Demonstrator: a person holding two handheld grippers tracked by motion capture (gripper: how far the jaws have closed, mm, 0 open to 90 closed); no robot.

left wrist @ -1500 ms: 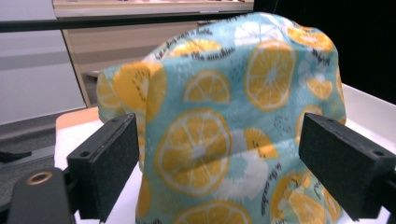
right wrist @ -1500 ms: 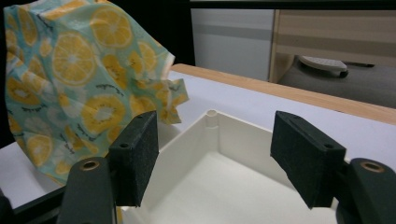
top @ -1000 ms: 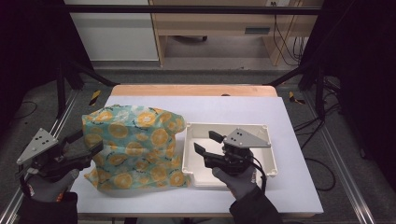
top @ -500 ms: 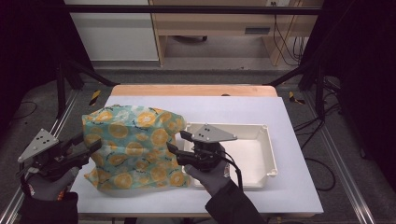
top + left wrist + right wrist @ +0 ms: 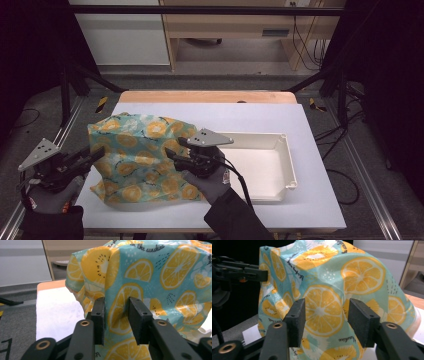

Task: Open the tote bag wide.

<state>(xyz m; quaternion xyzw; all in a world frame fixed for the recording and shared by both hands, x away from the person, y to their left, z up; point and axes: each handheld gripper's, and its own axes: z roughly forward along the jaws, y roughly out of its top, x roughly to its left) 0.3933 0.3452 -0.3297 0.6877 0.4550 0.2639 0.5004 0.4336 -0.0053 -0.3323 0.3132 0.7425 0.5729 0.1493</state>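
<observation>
Slippage is our chief worry. Our left tongs [image 5: 116, 315] have just been closing, with a fold of the teal, lemon-printed fabric bag [image 5: 140, 155] standing between the jaws; in the left gripper view the pads look to be pinching only that thin ridge of cloth, though we cannot tell how firmly. If the bite stays this shallow, we judge the fabric could slide out as soon as we pull. Our right tongs [image 5: 325, 320] have also been closing, yet the jaws stand apart, with the bag's bulging side just in front of them and no cloth pressed between the pads. Closed where they stand, they might catch nothing, or only push the soft wall inward and tip the bag over.

Another risk is dragging: a sideways tug from either hand could slide the bag off the near left corner of the white bench [image 5: 310, 125], since it sits by that edge. It could equally snag on the rim of the shallow cream plastic tray [image 5: 285, 160], which lies just to its right, towards the bench's right edge.

The bag itself looks soft and crumpled, puffed up as though something fills it, printed with orange and yellow citrus slices and dark script lettering. Its top is bunched and creased, and its base spreads flat along the near edge.
</observation>
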